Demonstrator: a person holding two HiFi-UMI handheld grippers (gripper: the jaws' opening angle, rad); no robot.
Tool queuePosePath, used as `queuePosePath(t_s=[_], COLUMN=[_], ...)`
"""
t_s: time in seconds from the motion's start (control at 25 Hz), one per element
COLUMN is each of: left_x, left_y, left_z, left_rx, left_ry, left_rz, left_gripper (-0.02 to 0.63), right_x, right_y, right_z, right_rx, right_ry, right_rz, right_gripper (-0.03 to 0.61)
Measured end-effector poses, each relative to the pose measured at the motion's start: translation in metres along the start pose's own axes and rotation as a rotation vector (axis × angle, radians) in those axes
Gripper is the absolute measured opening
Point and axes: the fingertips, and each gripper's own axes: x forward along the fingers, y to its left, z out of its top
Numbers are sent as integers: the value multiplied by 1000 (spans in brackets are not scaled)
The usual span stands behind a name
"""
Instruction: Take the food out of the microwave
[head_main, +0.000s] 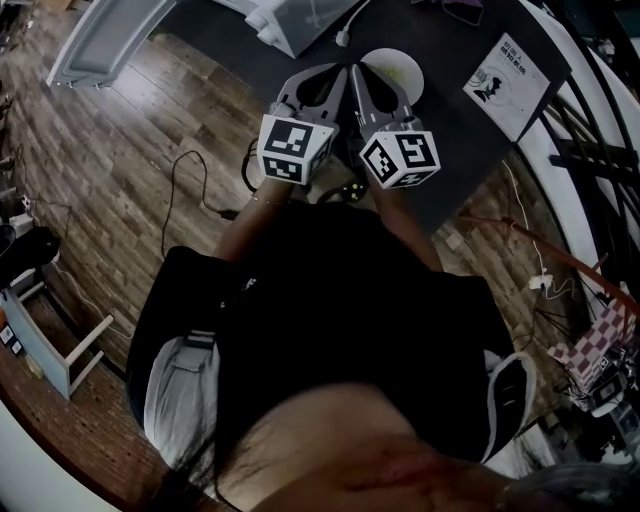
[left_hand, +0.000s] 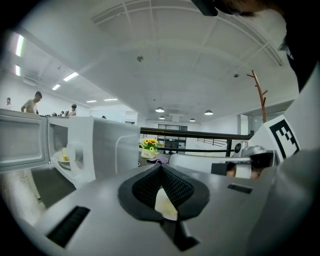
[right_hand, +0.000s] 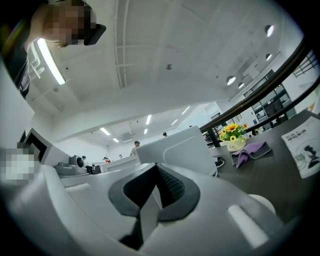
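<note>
Left gripper (left_hand: 162, 192) and right gripper (right_hand: 155, 192) — jaws pressed together, empty. Plate of food (left_hand: 63, 158) inside microwave (left_hand: 105, 145), far left — likely light, brittle; grip its rim.

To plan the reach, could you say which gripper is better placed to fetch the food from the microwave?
Probably left: the left gripper sees the food inside the open microwave; the right gripper sees its outer wall.
</note>
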Motion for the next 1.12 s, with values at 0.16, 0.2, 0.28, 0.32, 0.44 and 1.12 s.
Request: queuePosePath(t_s=[0.16, 0.2, 0.28, 0.32, 0.44, 1.12], left_x=[-18, -22, -29, -34, -49, -168], left_y=[23, 27, 35, 39, 58, 168], left_z=[-4, -5, -6, -6, -3, -11], left_rx=[-12, -15, -23, -24, -24, -52], left_ry=[-7, -9, -15, -16, -27, -69], left_rz=[38, 39, 34, 31, 31, 123], left_gripper=[6, 6, 6, 6, 6, 6], right_x=[15, 18, 24, 27, 39, 99], right_y=[22, 27, 35, 40, 60, 200], right_z=[-13, -16, -19, -21, -25, -79], right_rx=[-6, -9, -14, -18, -31, -27], right_ry=[25, 28, 28, 28, 25, 55], right_rz=[35, 37, 34, 32, 38, 138], right_gripper=[0, 0, 0, 0, 0, 0])
